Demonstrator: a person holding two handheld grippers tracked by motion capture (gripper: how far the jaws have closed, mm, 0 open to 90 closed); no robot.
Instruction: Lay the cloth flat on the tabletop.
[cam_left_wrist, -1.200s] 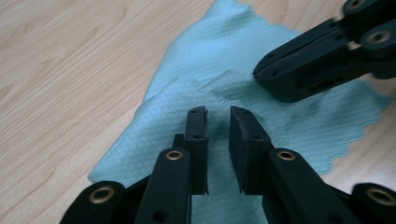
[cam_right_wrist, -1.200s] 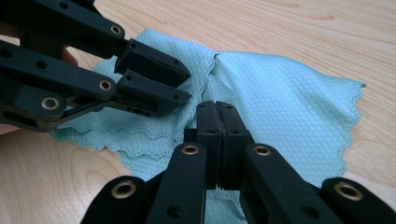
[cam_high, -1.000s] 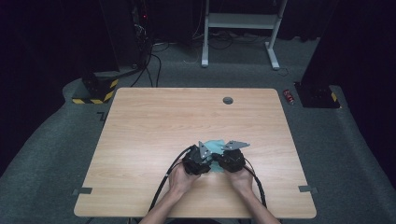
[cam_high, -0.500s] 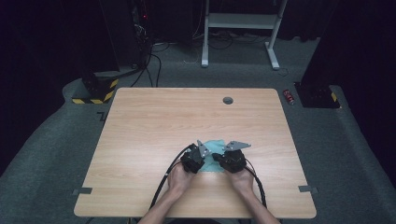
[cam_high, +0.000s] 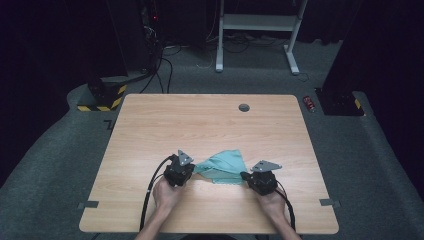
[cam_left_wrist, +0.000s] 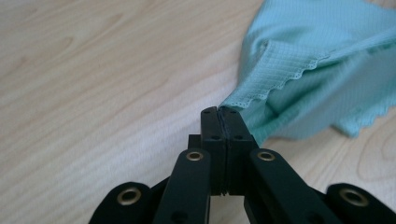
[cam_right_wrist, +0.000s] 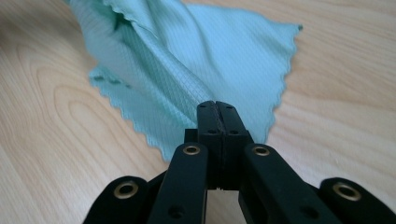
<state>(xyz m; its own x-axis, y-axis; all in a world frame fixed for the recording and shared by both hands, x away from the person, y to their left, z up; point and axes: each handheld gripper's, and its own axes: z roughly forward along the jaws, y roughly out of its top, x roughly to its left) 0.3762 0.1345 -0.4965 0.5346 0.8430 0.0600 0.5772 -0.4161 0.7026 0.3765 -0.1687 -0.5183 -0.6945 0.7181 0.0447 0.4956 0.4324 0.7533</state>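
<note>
Left gripper (cam_left_wrist: 218, 111): jaws are pressing together, pinching a scalloped edge of the cloth (cam_left_wrist: 322, 70) right at the tips; they have just been closing on that edge.
Left gripper, high view (cam_high: 189, 170): the hand (cam_high: 166, 194) is gripping it from behind, and the cable is looping back off its rear toward the near table edge.
Right gripper (cam_right_wrist: 217, 105): jaws are sitting tight together, clamping a fold of the cloth (cam_right_wrist: 196, 60) between the pads.
Right gripper, high view (cam_high: 246, 176): the hand (cam_high: 272, 201) is holding it from behind; the grey plate is riding on top.
Cloth (cam_high: 221, 166): teal, waffle-textured; it is lying between the two grippers, stretching from one set of tips to the other. Ahead of the left tips it is rising in loose folds off to that gripper's right. Ahead of the right tips it is fanning out flat on the wood, with a bunched ridge running away up and to the left.
Table (cam_high: 200, 125): pale wood is showing on all sides of both grippers; a small dark round hole (cam_high: 244, 107) is sitting well beyond them, near the far edge.
Beyond table: grey carpet is surrounding it.
</note>
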